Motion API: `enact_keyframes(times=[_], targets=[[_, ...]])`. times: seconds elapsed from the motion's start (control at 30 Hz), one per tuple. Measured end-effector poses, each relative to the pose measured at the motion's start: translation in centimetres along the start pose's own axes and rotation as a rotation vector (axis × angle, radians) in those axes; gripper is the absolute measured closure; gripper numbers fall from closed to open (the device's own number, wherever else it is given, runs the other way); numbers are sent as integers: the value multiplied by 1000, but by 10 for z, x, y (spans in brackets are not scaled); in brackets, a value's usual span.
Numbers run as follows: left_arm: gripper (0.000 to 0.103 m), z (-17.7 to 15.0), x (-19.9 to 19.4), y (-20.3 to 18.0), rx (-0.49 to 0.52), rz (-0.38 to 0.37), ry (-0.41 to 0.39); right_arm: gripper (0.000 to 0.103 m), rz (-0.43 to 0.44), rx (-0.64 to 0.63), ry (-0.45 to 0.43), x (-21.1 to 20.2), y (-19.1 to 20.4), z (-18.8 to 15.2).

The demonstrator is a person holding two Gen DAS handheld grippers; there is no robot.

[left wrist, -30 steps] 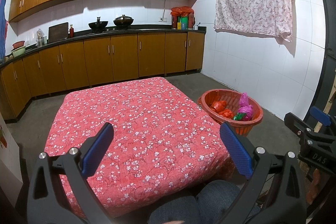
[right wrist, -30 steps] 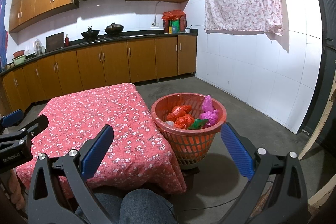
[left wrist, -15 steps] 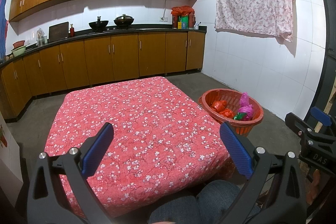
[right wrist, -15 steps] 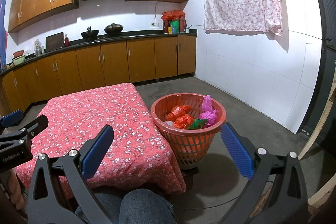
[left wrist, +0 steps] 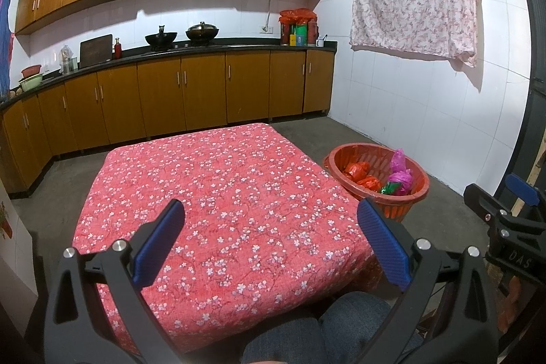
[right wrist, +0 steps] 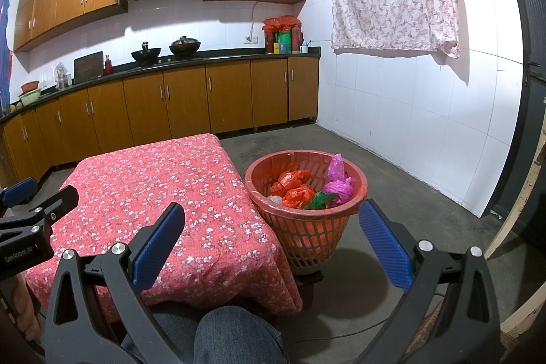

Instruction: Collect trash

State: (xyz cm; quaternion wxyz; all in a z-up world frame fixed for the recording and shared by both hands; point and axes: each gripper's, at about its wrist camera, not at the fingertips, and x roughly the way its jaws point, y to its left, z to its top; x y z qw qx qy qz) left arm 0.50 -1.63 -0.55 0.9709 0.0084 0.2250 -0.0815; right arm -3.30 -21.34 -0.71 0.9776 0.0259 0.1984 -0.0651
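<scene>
A: Status? Both tools look idle from here.

B: Yes. Left gripper (left wrist: 269,237), black frame with blue pads, is spread wide with nothing between the fingers. Right gripper (right wrist: 271,239) is the same: fully apart, empty. Both are held low at the bottom of their frames, above the person's denim-clad knee (right wrist: 235,330).

A: Where's the trash?

B: In the round orange slatted plastic basket (right wrist: 355,193), centre right of the right wrist view, on the floor just beside the table corner. Crumpled orange plastic bags (right wrist: 295,193), a magenta plastic bag (right wrist: 338,185) and a green scrap (right wrist: 319,200) sit inside, near the rim.

A: Anything left on the table?

B: The red floral tablecloth (left wrist: 218,193) fills the middle of the left wrist view, and I see no loose piece on it. My read: collecting is done or nearly done.

A: So the step in hand?

B: Probably a final check. I'd sweep both cameras over the far table edge and the grey concrete floor (right wrist: 392,159) around the basket, since the cloth hangs down and hides what's under it. Keep the fingers apart until a target shows. The magenta bag stands above the rim, so a nudge could tip it out.
</scene>
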Motion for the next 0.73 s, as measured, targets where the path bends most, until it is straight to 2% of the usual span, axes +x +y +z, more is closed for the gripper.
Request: enact_keyframes(times=[0.73], targets=[[4, 0, 0, 3, -12, 1, 11, 2, 1, -1, 1, 0, -1, 1]])
